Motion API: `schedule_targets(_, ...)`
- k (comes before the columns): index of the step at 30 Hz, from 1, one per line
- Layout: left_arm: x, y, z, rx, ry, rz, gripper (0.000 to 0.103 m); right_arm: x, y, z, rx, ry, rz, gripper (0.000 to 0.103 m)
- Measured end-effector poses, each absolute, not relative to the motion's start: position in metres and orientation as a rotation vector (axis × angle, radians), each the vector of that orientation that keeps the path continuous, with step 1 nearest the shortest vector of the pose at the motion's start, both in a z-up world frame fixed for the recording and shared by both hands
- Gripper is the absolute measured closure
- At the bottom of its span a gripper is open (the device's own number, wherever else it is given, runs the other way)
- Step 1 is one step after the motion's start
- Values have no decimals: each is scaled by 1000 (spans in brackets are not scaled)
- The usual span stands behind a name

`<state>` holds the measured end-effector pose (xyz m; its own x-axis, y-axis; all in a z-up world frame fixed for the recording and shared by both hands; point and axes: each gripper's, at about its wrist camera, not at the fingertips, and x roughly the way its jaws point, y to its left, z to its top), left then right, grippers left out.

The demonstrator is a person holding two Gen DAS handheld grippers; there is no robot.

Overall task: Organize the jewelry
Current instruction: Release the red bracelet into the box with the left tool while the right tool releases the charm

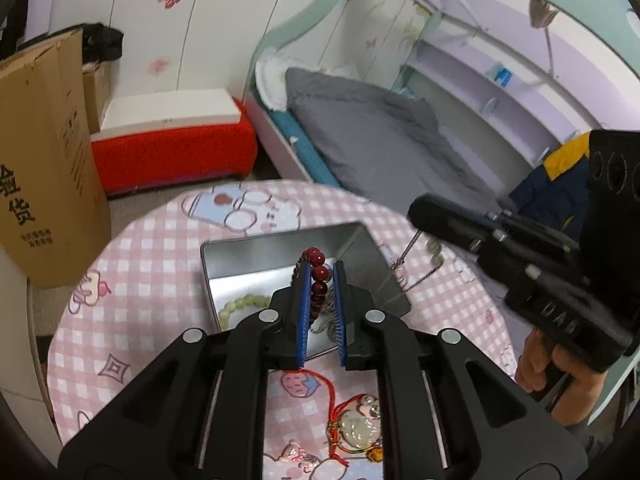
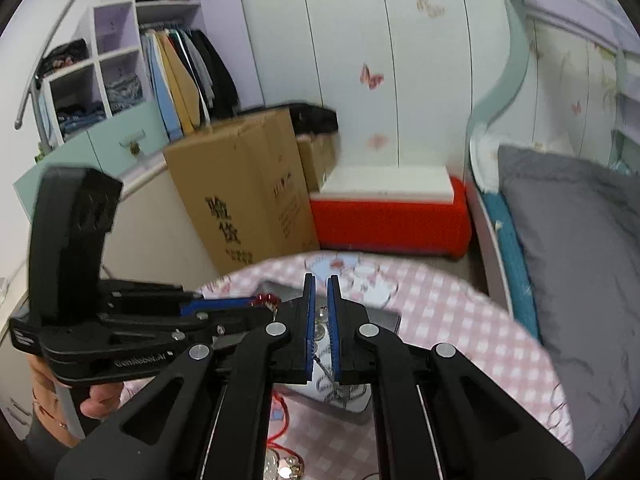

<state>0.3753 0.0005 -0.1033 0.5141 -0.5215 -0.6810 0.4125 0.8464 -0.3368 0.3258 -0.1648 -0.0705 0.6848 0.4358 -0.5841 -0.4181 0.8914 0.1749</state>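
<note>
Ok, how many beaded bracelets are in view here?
2: a dark red bracelet pinched in the left claw, a pale green bracelet inside the metal tin. More may hide behind the claw.

A dark red bead bracelet (image 1: 319, 280) hangs pinched between blue pads above an open silver tin (image 1: 280, 256). A pale green bead bracelet (image 1: 244, 306) lies curled on the tin's floor at its left. A thin silver chain (image 1: 404, 276) dangles over the tin's right wall. A jade pendant (image 1: 356, 426) on red cord lies flat on the bench, near the tin.
</note>
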Motion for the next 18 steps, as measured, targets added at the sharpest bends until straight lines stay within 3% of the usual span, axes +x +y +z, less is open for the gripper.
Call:
schedule_targets(7, 377, -2, -122, -118, 931, -528, 91, 325, -165, -94, 50, 740, 459, 95)
schedule_targets(10, 375, -1, -123, -108, 937, -515, 91, 320, -170, -92, 70, 737, 453, 80)
schedule_targets(11, 373, -1, -121, -99, 933, -511, 83, 316, -171, -90, 71, 731, 447, 77)
schedule_targets(13, 369, -1, -119, -93, 915, -501, 33, 308, -175, -85, 76, 714, 442, 73)
schedule_targets(18, 351, 3, -103, -70, 845, -452, 32, 287, -188, -75, 83, 682, 422, 73)
